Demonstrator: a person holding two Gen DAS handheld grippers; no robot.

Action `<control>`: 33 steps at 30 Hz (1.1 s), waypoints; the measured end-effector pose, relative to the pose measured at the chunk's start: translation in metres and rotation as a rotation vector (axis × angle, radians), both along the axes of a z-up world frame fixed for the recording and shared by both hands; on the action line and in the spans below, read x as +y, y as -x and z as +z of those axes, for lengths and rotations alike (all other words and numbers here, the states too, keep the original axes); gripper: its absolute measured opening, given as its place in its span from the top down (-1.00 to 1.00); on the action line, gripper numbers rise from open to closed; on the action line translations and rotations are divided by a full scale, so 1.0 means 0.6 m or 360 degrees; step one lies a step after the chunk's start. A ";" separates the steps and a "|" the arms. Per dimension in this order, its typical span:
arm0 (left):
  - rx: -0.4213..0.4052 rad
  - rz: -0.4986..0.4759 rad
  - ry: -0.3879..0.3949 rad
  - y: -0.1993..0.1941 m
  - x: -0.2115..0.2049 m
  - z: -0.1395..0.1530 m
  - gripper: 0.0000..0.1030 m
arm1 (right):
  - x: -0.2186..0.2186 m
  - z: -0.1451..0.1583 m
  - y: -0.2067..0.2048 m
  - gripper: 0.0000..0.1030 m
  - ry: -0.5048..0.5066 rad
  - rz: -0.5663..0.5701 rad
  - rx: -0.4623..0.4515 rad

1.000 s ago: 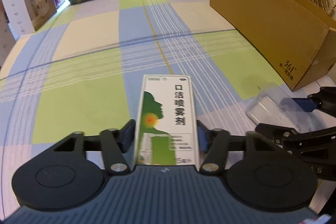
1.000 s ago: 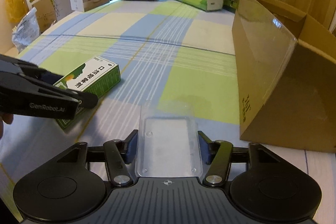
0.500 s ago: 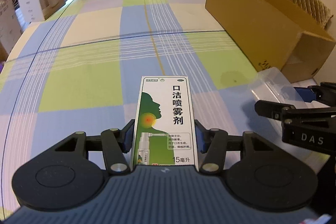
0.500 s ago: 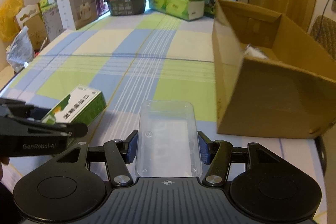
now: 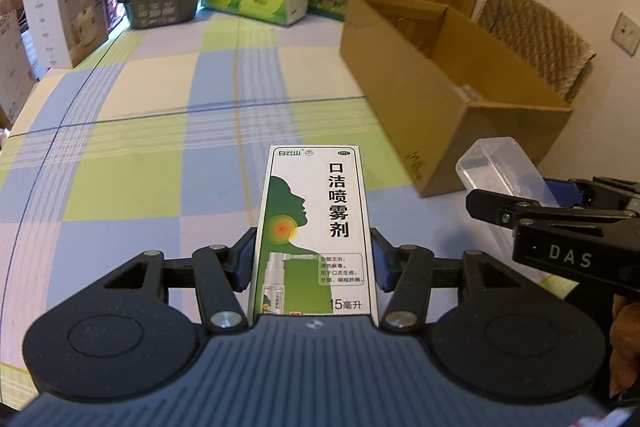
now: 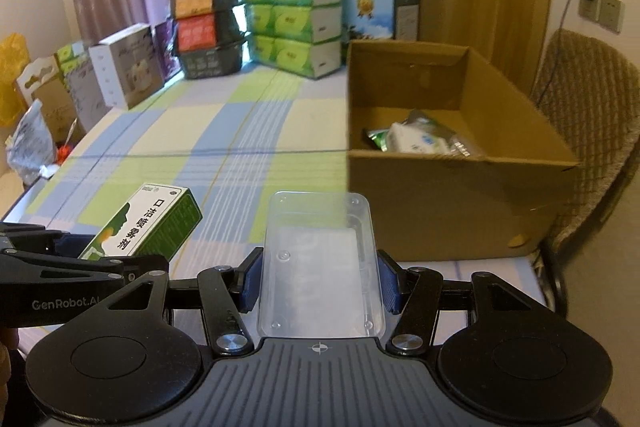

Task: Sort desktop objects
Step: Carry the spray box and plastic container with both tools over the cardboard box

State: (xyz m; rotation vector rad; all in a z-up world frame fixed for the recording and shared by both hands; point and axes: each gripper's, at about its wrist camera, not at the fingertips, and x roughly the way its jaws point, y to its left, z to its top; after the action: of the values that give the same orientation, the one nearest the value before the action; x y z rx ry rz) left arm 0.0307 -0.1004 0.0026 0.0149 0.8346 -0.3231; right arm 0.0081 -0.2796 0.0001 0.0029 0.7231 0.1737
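Carry step — left gripper [image 5: 313, 261] clamps spray box [image 5: 314, 227], right gripper [image 6: 319, 281] clamps clear tray [image 6: 320, 263]; next, release over the cardboard box [image 6: 448, 215] at the table's right edge.

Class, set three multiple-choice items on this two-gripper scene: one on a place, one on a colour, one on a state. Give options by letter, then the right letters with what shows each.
1. Where does the open cardboard box stand?
A. on the checked cloth's right side
B. on the chair
C. atop the tissue packs

2. What colours has the spray carton in the left gripper?
A. red and black
B. green and white
C. plain brown

3. How is the clear plastic tray?
A. lying inside the box
B. flat on the cloth
C. clamped in the right gripper

Answers: 1 A, the box sits on the cloth at the right edge. 2 B, its face is green and white. 3 C, the blue-padded fingers press both its sides.
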 end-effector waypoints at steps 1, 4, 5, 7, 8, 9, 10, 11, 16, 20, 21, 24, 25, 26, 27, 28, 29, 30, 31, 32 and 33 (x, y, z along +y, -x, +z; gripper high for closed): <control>0.0000 -0.0005 0.0013 0.002 -0.005 0.004 0.02 | -0.005 0.005 0.003 -0.05 -0.0004 -0.0009 -0.0006; -0.0014 -0.0024 0.0039 0.008 -0.019 0.018 0.02 | -0.019 0.020 0.010 -0.05 -0.0015 -0.0040 -0.0026; -0.0022 -0.0026 0.0041 0.010 -0.024 0.022 0.02 | -0.024 0.024 0.012 -0.04 -0.0018 -0.0049 -0.0031; -0.0031 -0.0036 0.0057 0.012 -0.032 0.031 0.02 | -0.035 0.031 0.018 -0.05 -0.0020 -0.0065 -0.0043; -0.0034 -0.0041 0.0063 0.014 -0.034 0.034 0.02 | -0.039 0.036 0.020 -0.04 -0.0021 -0.0073 -0.0050; -0.0041 -0.0045 0.0070 0.015 -0.037 0.038 0.02 | -0.044 0.039 0.022 -0.05 -0.0023 -0.0080 -0.0055; -0.0046 -0.0050 0.0073 0.016 -0.040 0.041 0.02 | -0.048 0.042 0.024 -0.05 -0.0024 -0.0087 -0.0059; -0.0052 -0.0054 0.0075 0.017 -0.043 0.044 0.02 | -0.052 0.045 0.026 -0.05 -0.0025 -0.0095 -0.0063; -0.0065 -0.0085 0.0096 0.021 -0.060 0.055 0.02 | -0.069 0.054 0.033 -0.05 -0.0026 -0.0134 -0.0078; -0.0073 -0.0112 0.0108 0.021 -0.072 0.060 0.02 | -0.086 0.059 0.036 -0.04 -0.0020 -0.0175 -0.0081; -0.0073 -0.0119 0.0111 0.022 -0.076 0.061 0.02 | -0.091 0.060 0.035 -0.05 -0.0019 -0.0184 -0.0081; -0.0075 -0.0137 0.0120 0.020 -0.087 0.063 0.02 | -0.103 0.062 0.034 -0.05 -0.0015 -0.0212 -0.0083; -0.0076 -0.0144 0.0120 0.020 -0.091 0.064 0.02 | -0.106 0.062 0.034 -0.05 -0.0013 -0.0220 -0.0082; -0.0076 -0.0149 0.0121 0.019 -0.095 0.064 0.02 | -0.109 0.063 0.034 -0.05 -0.0011 -0.0230 -0.0083; -0.0077 -0.0156 0.0123 0.018 -0.098 0.065 0.02 | -0.112 0.063 0.034 -0.05 -0.0011 -0.0237 -0.0083; -0.0076 -0.0164 0.0125 0.018 -0.102 0.065 0.02 | -0.115 0.063 0.034 -0.05 -0.0011 -0.0242 -0.0083; -0.0076 -0.0171 0.0126 0.017 -0.106 0.065 0.02 | -0.118 0.063 0.034 -0.05 -0.0012 -0.0250 -0.0084; -0.0076 -0.0176 0.0127 0.017 -0.109 0.066 0.02 | -0.120 0.064 0.033 -0.05 -0.0012 -0.0256 -0.0086; -0.0077 -0.0183 0.0128 0.017 -0.113 0.066 0.02 | -0.123 0.064 0.034 -0.05 -0.0010 -0.0260 -0.0087; -0.0078 -0.0187 0.0128 0.017 -0.115 0.066 0.02 | -0.125 0.064 0.034 -0.05 -0.0008 -0.0263 -0.0088; -0.0079 -0.0193 0.0128 0.017 -0.118 0.067 0.02 | -0.126 0.065 0.034 -0.05 -0.0007 -0.0267 -0.0089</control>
State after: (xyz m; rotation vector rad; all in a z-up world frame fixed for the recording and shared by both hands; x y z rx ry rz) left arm 0.0207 -0.1714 0.0428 -0.0015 0.7724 -0.4688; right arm -0.0120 -0.3554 0.0389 0.0623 0.6635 0.0150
